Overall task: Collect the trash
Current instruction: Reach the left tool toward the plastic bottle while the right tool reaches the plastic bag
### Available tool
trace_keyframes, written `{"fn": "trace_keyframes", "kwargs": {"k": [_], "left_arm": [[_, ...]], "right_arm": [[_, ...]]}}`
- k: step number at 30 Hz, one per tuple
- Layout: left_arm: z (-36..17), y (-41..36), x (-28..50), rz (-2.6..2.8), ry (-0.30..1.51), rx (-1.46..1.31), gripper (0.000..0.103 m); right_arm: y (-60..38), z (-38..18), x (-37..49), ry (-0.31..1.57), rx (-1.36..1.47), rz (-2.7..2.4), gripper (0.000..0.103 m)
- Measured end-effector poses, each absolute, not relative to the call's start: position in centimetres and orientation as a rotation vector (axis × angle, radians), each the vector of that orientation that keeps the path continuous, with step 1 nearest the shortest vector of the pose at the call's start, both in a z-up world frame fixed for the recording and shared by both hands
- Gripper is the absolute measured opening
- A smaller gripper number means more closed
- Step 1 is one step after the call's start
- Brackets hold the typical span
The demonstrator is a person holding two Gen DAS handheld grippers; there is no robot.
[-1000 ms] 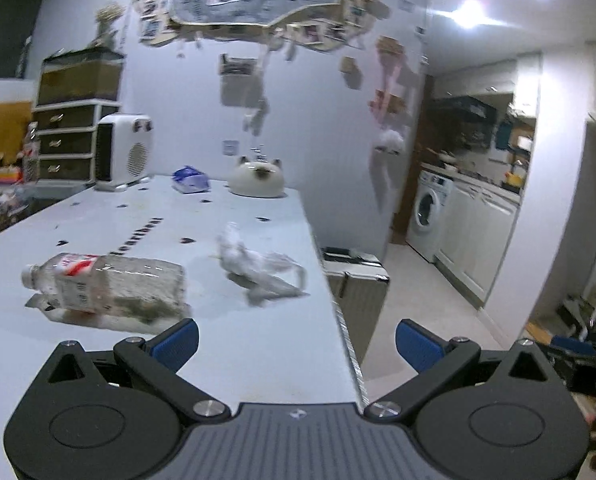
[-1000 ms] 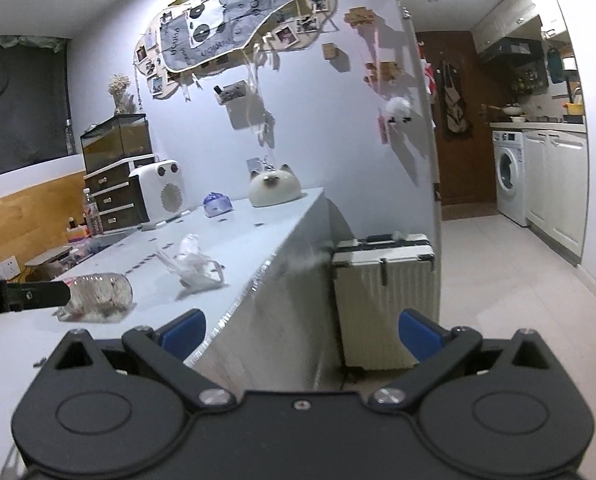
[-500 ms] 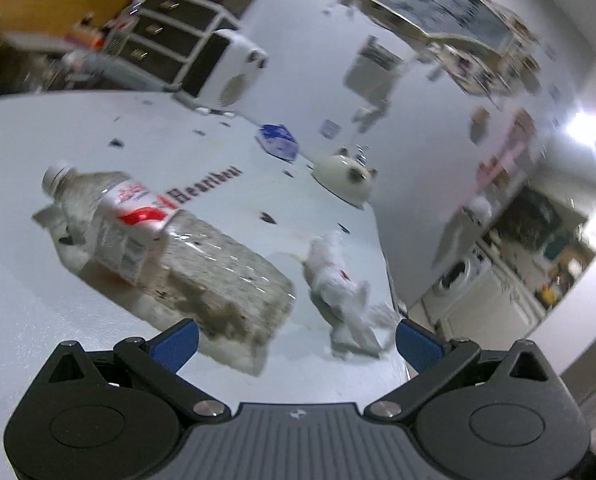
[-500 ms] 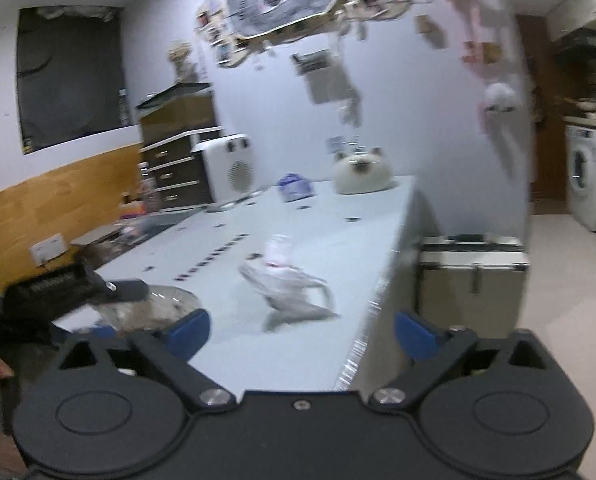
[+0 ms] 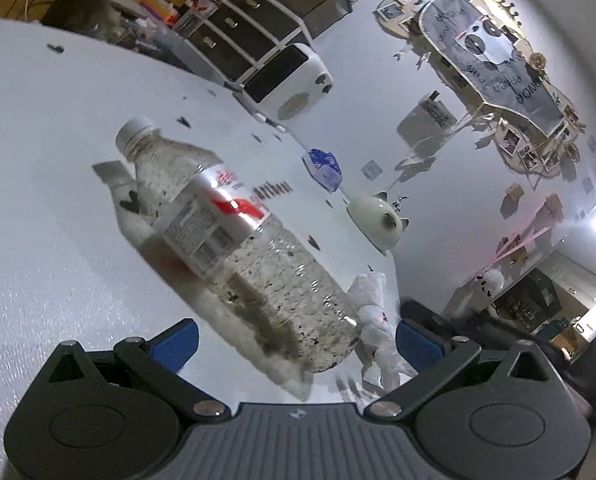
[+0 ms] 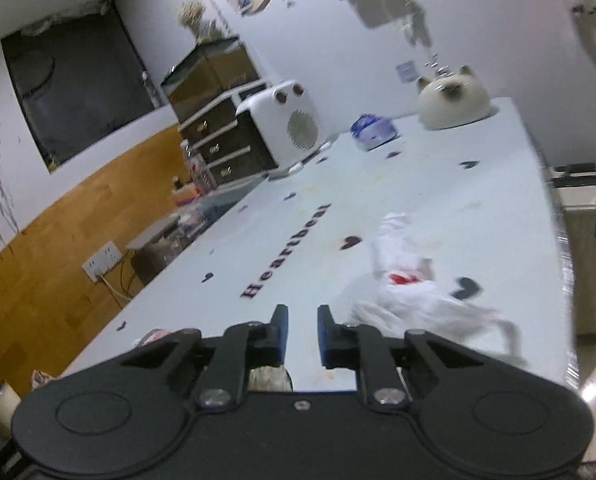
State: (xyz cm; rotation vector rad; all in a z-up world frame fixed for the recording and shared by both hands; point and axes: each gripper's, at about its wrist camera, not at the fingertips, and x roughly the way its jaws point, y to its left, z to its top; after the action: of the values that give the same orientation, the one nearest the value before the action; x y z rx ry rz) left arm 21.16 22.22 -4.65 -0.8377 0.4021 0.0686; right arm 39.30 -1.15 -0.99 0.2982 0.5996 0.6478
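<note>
On table (image 5: 37, 208), bottle (image 5: 233, 236) holding dark flecks

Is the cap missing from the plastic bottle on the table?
No, the plastic bottle lies on its side on the white table with its white cap on the neck.

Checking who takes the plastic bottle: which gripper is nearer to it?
Left. The left gripper is open with the plastic bottle lying just ahead, its base between the fingers. The right gripper faces the crumpled plastic bag.
</note>
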Motion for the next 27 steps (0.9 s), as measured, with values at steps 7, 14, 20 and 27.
{"fn": "trace_keyframes", "kwargs": {"k": [7, 14, 20, 27], "left_arm": [[-4.8, 22.8, 20.9, 0.072, 0.366, -0.876, 0.103], [-4.5, 24.2, 20.1, 0.162, 0.319, -0.907, 0.103], [-3.6, 23.9, 19.6, 0.245, 0.306, -0.814, 0.103], [-2.2, 20.9, 20.2, 0.312, 0.316, -0.52, 0.103]], "right_arm": [[2.5, -3.3, 42.7, 0.732, 0.276, 0.704, 0.015], [2.8, -3.7, 38.7, 0.79, 0.237, 0.95, 0.015], [1.7, -3.1, 34.2, 0.763, 0.176, 1.036, 0.023], [-1.1, -0.1, 33.5, 0.371, -0.083, 0.615, 0.069]]}}
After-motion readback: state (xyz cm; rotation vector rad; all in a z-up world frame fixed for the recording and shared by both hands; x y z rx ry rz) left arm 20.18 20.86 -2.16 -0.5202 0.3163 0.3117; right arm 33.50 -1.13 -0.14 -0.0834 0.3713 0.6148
